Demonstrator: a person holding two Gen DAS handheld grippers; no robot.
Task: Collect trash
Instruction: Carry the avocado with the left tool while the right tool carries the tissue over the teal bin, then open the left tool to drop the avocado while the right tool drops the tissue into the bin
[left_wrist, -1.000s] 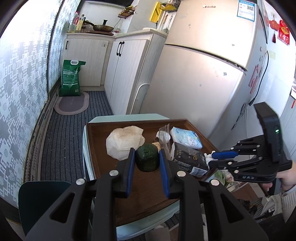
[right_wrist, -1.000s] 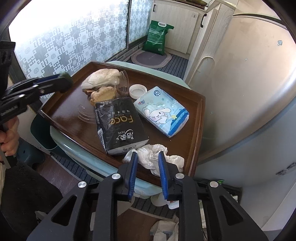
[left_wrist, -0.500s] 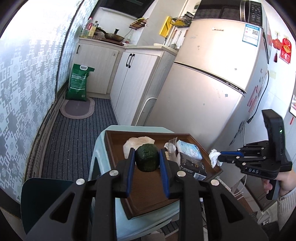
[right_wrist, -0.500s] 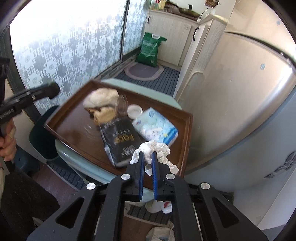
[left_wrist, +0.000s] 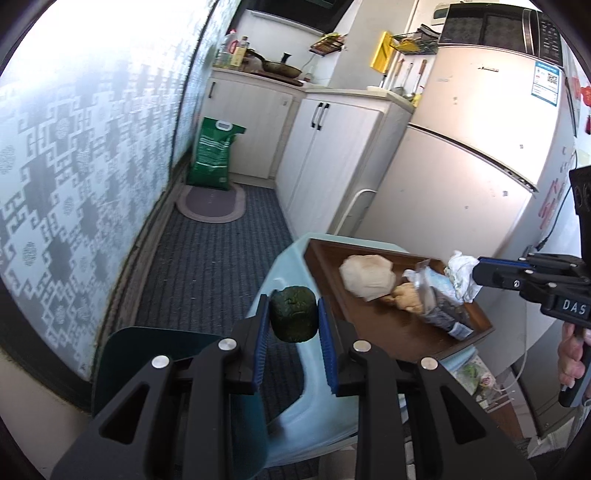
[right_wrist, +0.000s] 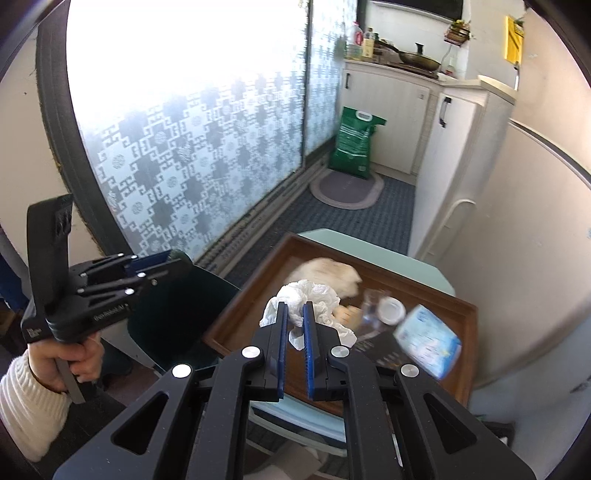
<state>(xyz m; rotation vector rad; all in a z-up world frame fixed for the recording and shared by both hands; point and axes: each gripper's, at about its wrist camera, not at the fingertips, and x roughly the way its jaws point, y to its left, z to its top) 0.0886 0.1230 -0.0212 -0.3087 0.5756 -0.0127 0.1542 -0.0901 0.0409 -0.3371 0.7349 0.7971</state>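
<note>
My left gripper is shut on a dark green lump and holds it in the air left of the brown tray, above a dark teal bin. My right gripper is shut on a crumpled white tissue, lifted above the tray; it shows in the left wrist view with the tissue. On the tray lie a white crumpled bag, a black packet and a blue tissue pack.
The tray rests on a pale blue stool. A fridge and white cabinets stand behind it. A green sack and an oval mat are on the floor by the patterned glass door.
Both grippers have lifted away from the tray with their loads. The left one moved left and up with the green lump; the right one rose with the tissue.
</note>
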